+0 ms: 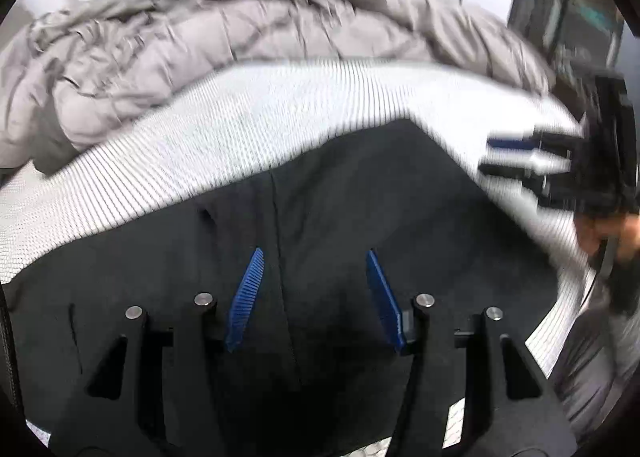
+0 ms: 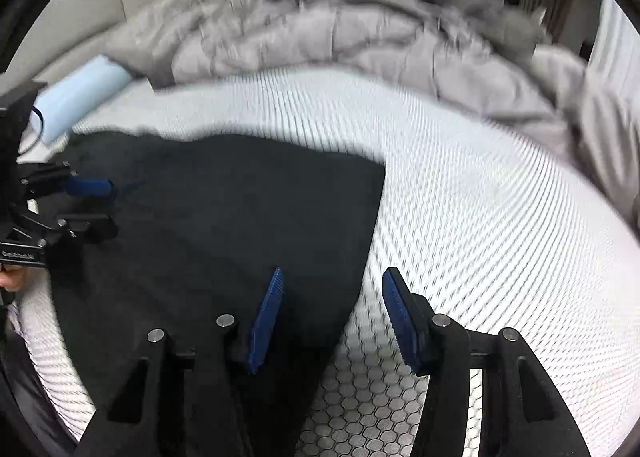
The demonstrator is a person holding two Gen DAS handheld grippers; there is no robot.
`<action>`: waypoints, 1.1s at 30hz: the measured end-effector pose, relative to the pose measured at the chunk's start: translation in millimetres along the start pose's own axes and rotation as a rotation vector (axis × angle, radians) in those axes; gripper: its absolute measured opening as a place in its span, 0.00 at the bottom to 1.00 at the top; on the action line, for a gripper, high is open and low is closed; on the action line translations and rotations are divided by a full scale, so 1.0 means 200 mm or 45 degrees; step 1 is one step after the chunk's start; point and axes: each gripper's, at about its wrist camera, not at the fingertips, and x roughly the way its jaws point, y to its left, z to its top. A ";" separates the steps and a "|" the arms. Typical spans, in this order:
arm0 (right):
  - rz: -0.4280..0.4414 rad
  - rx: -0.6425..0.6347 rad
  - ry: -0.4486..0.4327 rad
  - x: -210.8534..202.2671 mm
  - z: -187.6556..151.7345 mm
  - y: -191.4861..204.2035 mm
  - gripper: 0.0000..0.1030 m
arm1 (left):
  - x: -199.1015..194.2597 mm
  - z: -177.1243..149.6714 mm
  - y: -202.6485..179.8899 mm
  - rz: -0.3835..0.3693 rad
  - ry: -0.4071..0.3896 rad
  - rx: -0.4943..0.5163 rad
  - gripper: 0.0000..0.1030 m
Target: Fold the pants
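Black pants (image 2: 224, 225) lie flat on the white honeycomb mattress (image 2: 480, 217); left tongs (image 1: 312, 297) and right tongs (image 2: 332, 317) both gape empty above them. Better pinch matching corners together. Beyond, a rumpled grey duvet (image 1: 160, 37).

Each tool is built of matte black plastic. The left gripper (image 1: 314, 297) has two black arms with triangular cut-outs, each arm carrying a pair of round silver pins near its top, and two ribbed blue pads (image 1: 246, 299) set on the inner faces of the fingers. The right gripper (image 2: 330, 319) has the same black frame, silver pins and ribbed blue pads (image 2: 266, 321). On the left gripper's body, seen from the right wrist, small screws dot the linkage and a strip of white lettering, too small to read, sits below them. Beneath that strip a patch of bare skin of the left hand (image 2: 14, 281) shows. Beside the right gripper's body, the right hand (image 1: 608, 231) shows bare skin, with a thin black cable (image 1: 606, 261) and a grey sleeve (image 1: 600, 369) below it.
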 end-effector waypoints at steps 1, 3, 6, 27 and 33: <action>0.029 0.009 -0.032 -0.04 0.02 0.01 0.52 | 0.00 0.03 0.00 -0.014 -0.014 -0.013 0.50; 0.076 -0.016 -0.045 -0.04 0.08 0.09 0.52 | 0.07 0.09 -0.02 -0.027 0.003 -0.016 0.50; 0.129 -0.113 0.018 0.10 0.17 0.25 0.52 | 0.26 0.11 -0.02 -0.046 0.117 -0.018 0.48; 0.126 -0.096 -0.002 0.22 0.26 0.19 0.52 | 0.33 0.17 0.08 -0.015 0.096 -0.070 0.22; 0.069 -0.205 0.154 0.54 0.23 0.33 0.52 | 0.47 0.14 0.17 -0.045 0.154 -0.133 0.04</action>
